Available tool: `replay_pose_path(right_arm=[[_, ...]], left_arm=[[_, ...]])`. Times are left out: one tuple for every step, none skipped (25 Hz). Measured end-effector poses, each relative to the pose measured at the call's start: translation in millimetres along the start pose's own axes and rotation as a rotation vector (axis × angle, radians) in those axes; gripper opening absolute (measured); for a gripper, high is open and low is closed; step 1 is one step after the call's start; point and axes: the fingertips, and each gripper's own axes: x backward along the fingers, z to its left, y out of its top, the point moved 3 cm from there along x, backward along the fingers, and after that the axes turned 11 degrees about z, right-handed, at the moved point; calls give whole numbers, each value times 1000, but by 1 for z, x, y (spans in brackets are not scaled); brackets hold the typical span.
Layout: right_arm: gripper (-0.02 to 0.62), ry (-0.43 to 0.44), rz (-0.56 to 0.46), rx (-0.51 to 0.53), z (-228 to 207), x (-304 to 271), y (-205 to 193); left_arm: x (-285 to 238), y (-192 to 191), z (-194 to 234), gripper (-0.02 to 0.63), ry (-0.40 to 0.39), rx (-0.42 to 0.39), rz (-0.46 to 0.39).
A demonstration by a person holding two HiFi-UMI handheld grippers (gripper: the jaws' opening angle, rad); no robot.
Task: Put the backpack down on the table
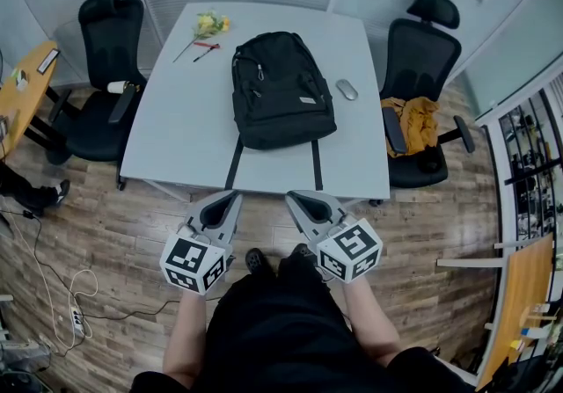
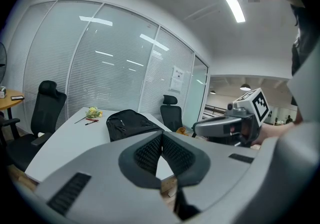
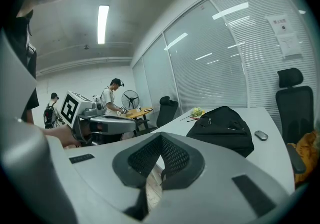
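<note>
Closest in, the left gripper (image 1: 231, 197) and right gripper (image 1: 293, 197) are held side by side in front of the person. Each has its jaws clenched together on nothing, and the tips dip slightly toward the near edge of the table (image 1: 171, 141) without touching it. Straight ahead of both, well clear of the tips, the backpack (image 1: 281, 88) lies flat on the tabletop, so the task looks done, and the empty, closed jaws fit a pack that needs no more holding. It is black and soft, slumped rather than upright, with its zipped front facing up and a small pale label showing. Its two straps (image 1: 235, 163) trail back toward the grippers and hang over the table edge. A mouse (image 1: 347, 90) sits just beside the pack on the right gripper's side. A flower (image 1: 210, 25) and a pen (image 1: 207, 47) lie farther off, beyond the left gripper.
</note>
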Motion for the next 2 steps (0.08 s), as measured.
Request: replay_pose_path(right_arm=[[8,-1,0,0,-1,0,1],[8,-1,-1,0,-2,0,1]], left_arm=[[0,0,0,-2,0,0,1],[-1,1,1,-2,0,0,1]])
